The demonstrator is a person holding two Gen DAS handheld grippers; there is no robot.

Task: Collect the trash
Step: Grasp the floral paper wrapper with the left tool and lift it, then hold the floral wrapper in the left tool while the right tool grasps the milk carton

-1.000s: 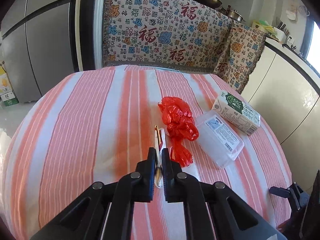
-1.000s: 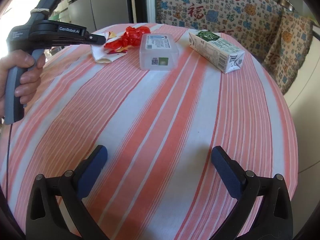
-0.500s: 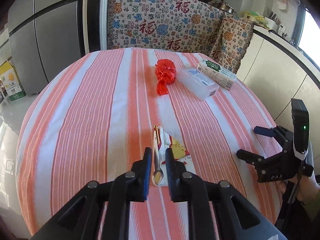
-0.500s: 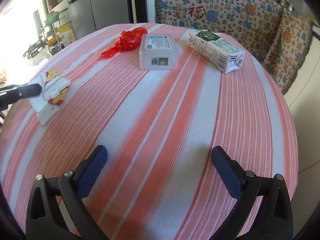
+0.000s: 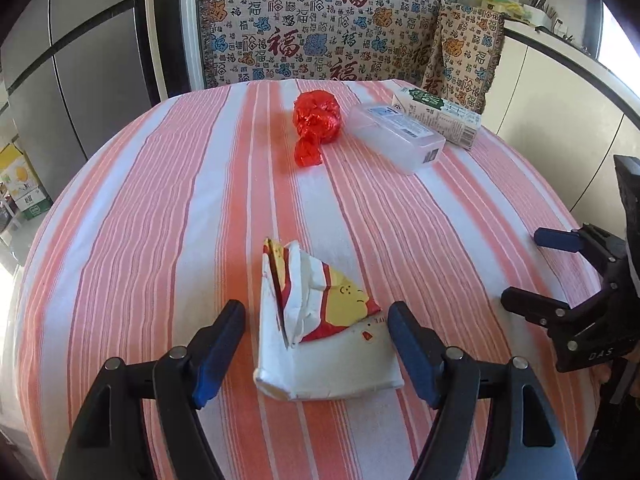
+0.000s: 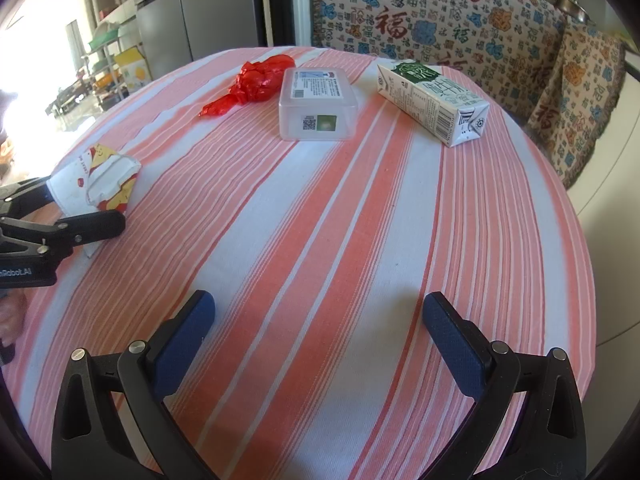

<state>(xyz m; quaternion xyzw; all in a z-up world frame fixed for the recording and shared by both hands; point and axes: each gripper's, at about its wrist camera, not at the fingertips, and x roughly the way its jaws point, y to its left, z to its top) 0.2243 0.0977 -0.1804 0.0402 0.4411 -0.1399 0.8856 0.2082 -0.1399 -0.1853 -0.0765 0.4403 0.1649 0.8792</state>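
Observation:
A crumpled white paper wrapper (image 5: 320, 320) with red and yellow print lies on the striped tablecloth (image 5: 160, 220). My left gripper (image 5: 316, 309) straddles it with its jaws opening, and the pads stand clear of the paper on both sides. Farther back lie a crumpled red plastic bag (image 5: 318, 120), a clear plastic box (image 5: 396, 138) and a green-and-white milk carton (image 5: 440, 114). My right gripper (image 6: 318, 308) hovers open over bare cloth at the near edge, holding nothing. Its view shows the wrapper (image 6: 100, 176) and the left gripper (image 6: 84, 202) at the left.
A bench covered in patterned fabric (image 5: 320, 48) stands behind the round table. A grey fridge (image 5: 80, 80) is at the left, white cabinets (image 5: 560, 100) at the right. A cardboard box (image 5: 20, 192) sits on the floor. A hand (image 6: 8, 316) holds the left gripper.
My left gripper carried the wrapper from beside the red bag back to the near part of the table, then spread its jaws and let it go. The right gripper stayed still.

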